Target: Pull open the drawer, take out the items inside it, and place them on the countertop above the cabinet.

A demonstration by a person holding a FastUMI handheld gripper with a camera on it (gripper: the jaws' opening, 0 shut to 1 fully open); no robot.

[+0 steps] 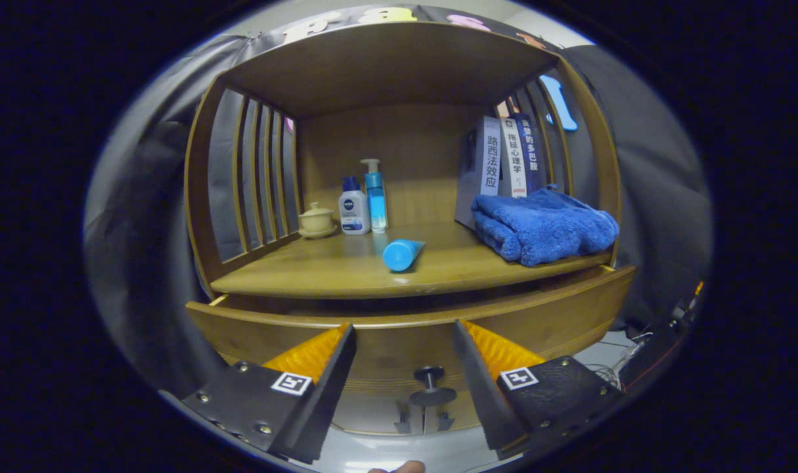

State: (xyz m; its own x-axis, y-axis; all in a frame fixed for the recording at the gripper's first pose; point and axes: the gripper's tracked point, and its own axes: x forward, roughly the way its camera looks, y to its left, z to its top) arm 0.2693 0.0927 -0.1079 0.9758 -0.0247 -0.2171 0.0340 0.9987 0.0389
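A wooden cabinet stands ahead with its drawer (405, 328) pulled partly out below the countertop (346, 269). The drawer front carries a dark round knob (430, 384), which sits between my fingers and slightly below their tips. My gripper (404, 335) is open, its fingers level with the drawer's top edge and holding nothing. A blue tube (402, 254) lies on its side on the countertop, beyond the fingers. The drawer's inside is hidden behind its front panel.
A folded blue towel (543, 226) lies on the right of the countertop with books (507, 161) upright behind it. At the back left stand a small lidded cup (316, 220), a white bottle (353, 207) and a blue pump bottle (375, 197). Slatted sides and a top board enclose the shelf.
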